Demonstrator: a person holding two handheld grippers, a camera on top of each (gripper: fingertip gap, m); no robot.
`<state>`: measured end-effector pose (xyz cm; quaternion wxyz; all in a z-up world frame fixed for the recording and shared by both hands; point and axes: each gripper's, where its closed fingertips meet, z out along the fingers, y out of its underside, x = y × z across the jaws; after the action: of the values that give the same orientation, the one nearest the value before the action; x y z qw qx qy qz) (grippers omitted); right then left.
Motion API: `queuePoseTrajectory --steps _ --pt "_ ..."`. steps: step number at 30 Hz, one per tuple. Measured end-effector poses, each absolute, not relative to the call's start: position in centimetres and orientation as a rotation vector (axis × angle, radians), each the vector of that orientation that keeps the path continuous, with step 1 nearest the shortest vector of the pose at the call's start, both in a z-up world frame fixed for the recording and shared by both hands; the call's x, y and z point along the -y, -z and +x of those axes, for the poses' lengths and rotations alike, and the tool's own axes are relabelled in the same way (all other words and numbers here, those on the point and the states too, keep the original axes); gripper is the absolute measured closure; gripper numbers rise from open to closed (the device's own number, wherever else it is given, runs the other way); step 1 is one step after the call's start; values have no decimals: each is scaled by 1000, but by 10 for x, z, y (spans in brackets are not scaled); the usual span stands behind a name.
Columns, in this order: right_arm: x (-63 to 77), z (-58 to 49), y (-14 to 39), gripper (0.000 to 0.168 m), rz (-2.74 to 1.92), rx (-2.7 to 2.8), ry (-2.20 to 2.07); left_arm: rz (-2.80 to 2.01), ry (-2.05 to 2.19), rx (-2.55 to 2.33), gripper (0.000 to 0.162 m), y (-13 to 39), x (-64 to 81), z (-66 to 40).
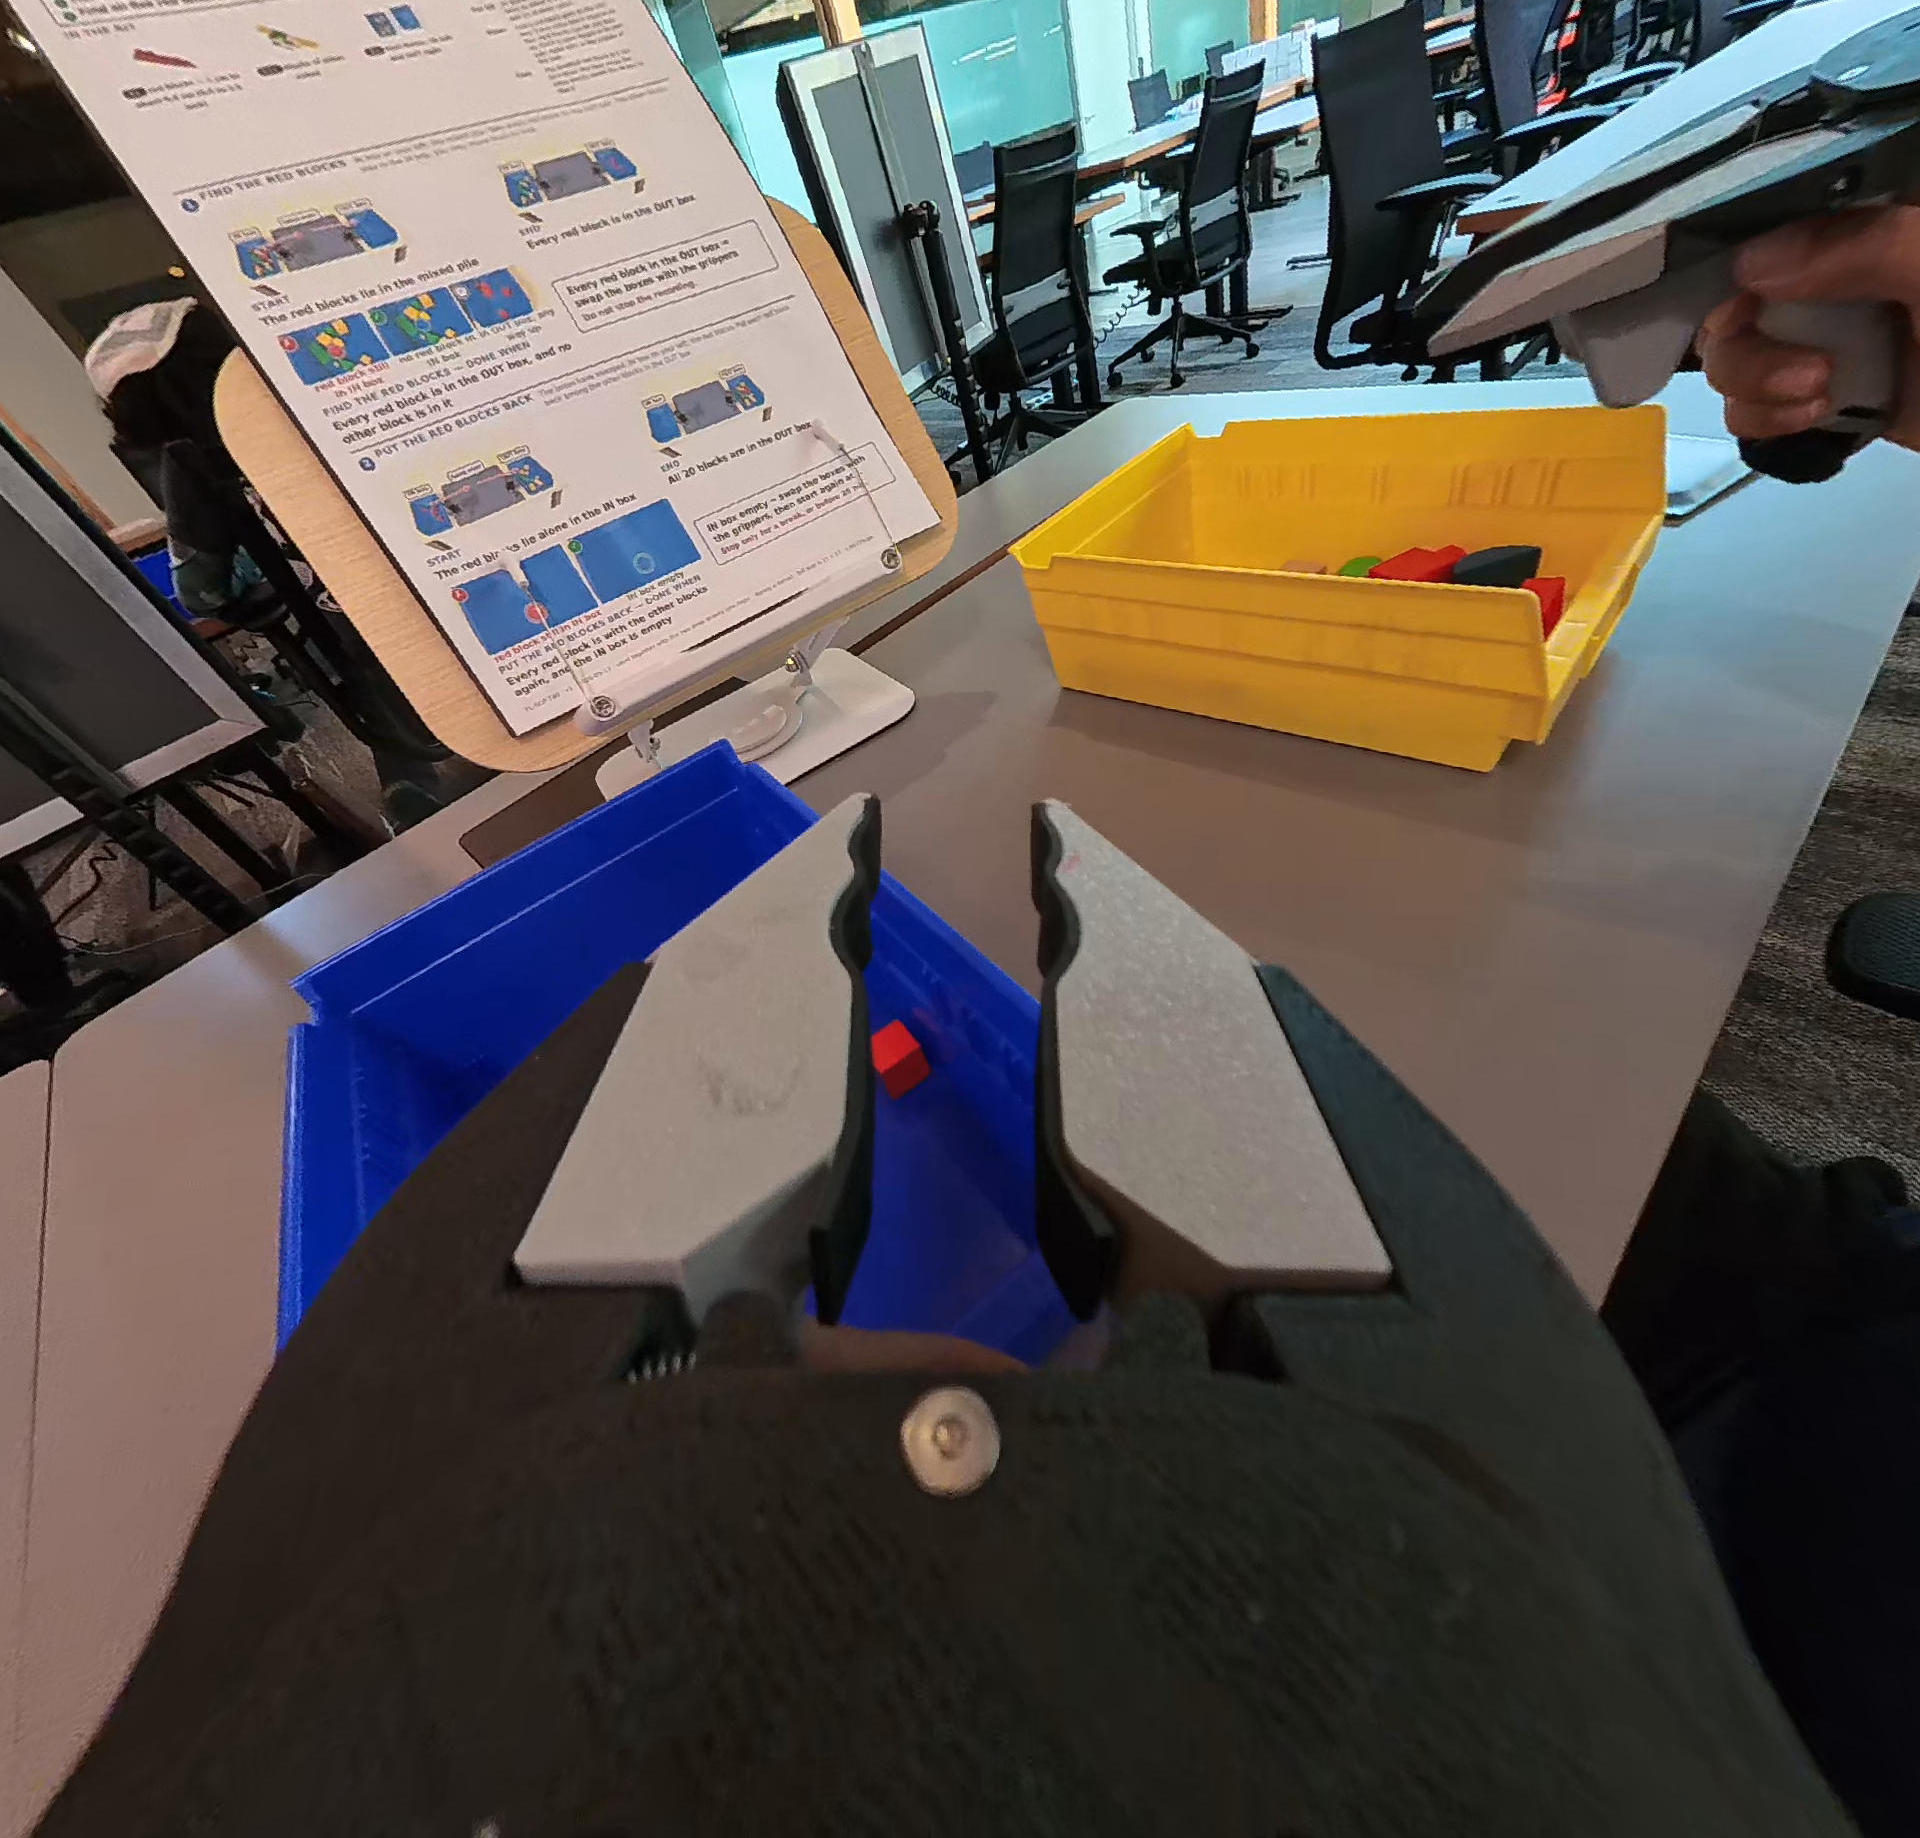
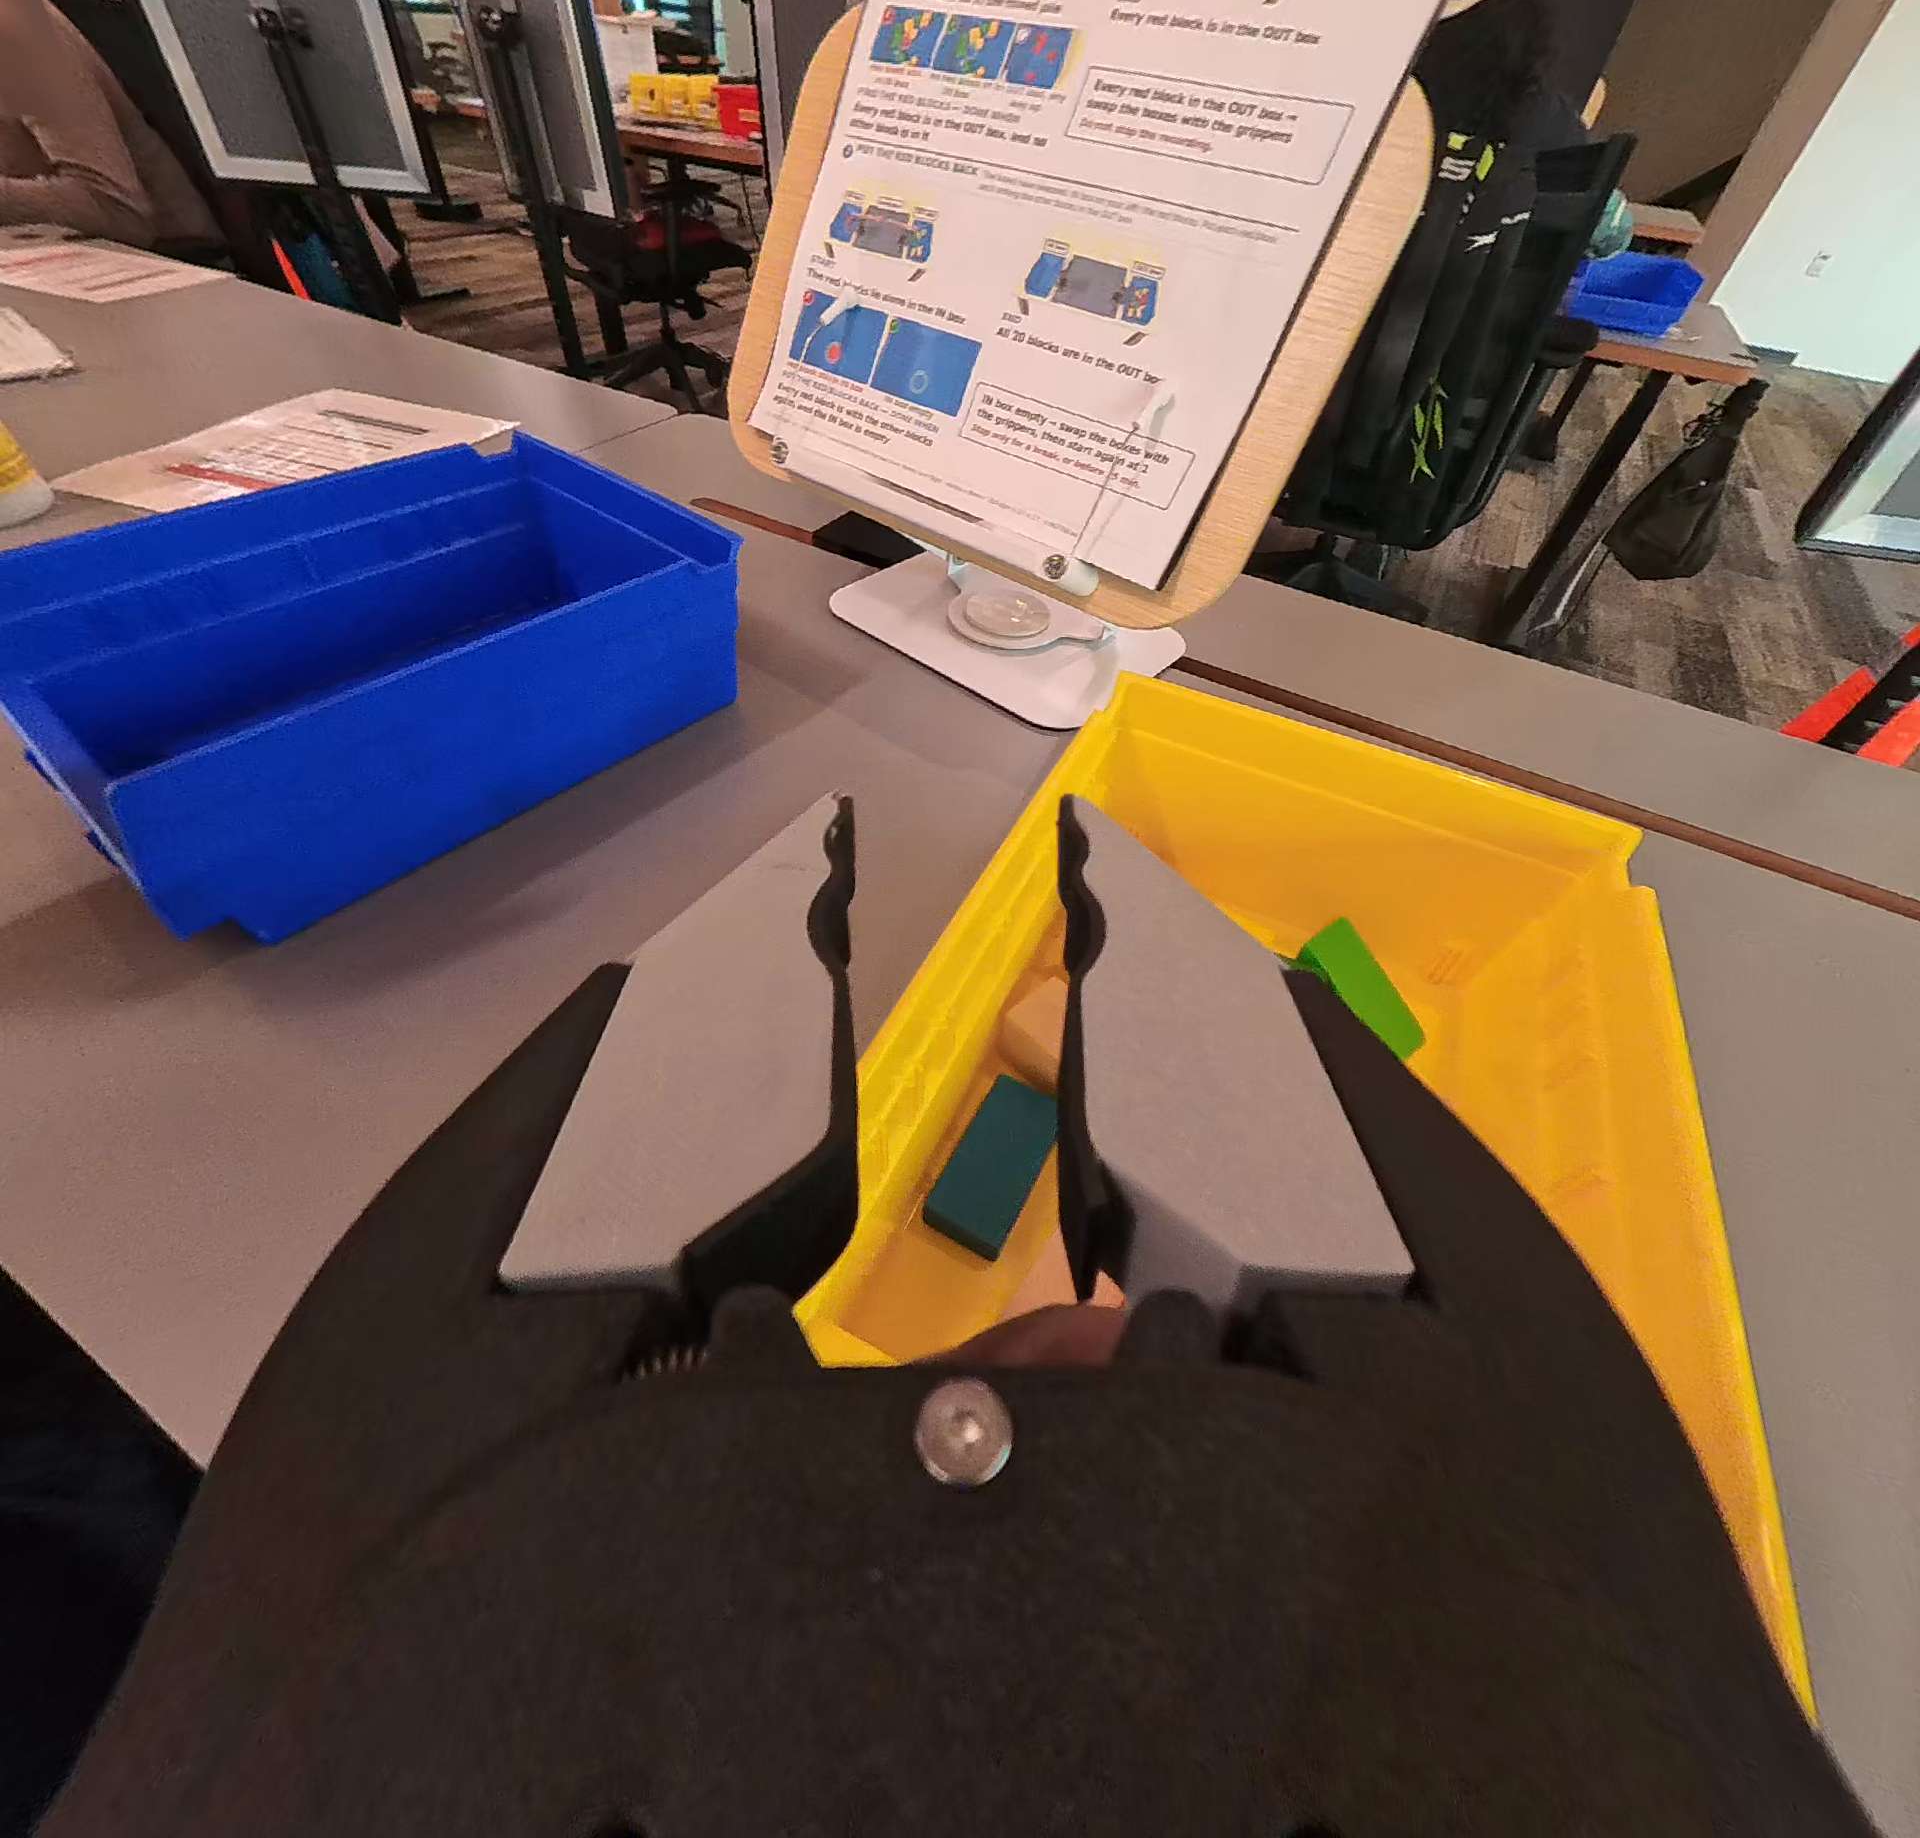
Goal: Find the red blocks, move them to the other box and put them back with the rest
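Note:
A small red cube point(image 1: 900, 1059) lies on the floor of the blue box point(image 1: 499, 915). My left gripper point(image 1: 956, 812) is open and empty, held above that box with the cube showing between its fingers. The yellow box point(image 1: 1288, 635) stands to the right and holds red blocks point(image 1: 1415, 564), a green one and a dark one. My right gripper point(image 2: 951, 814) is open and empty above the yellow box's point(image 2: 1351, 812) left wall; a teal block point(image 2: 992, 1165), a tan block point(image 2: 1034, 1030) and a green block point(image 2: 1356, 983) lie below. The blue box point(image 2: 416, 770) shows at its left.
An instruction sheet on a wooden stand point(image 1: 499, 354) rises behind the boxes on a white base point(image 2: 997, 645). The grey table point(image 1: 1351, 957) ends at the right. The right gripper's body and a hand point(image 1: 1787, 334) hang over the yellow box. Office chairs stand beyond.

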<state>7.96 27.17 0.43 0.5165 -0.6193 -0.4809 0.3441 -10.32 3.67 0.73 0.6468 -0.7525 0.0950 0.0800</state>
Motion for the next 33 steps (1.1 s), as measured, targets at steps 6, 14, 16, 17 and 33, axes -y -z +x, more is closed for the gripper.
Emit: queuePoseTrajectory --steps 6,14,16,17,33 --pt "-255 64 2 132 -1474 1212 -851 -1714 -190 -215 135 -8 -36 -105" --pt "-247 64 -15 138 -1376 1188 -814 -1687 -189 -166 135 -15 -25 -120" --pt "-247 66 -17 137 -1376 1180 -824 -1687 -187 -160 135 -15 -25 -122" --pt "-247 67 -18 137 -1377 1174 -831 -1688 -183 -161 135 -14 -25 -122" --pt "-243 60 -7 132 -1404 1216 -820 -1715 -186 -185 135 -7 -30 -118"
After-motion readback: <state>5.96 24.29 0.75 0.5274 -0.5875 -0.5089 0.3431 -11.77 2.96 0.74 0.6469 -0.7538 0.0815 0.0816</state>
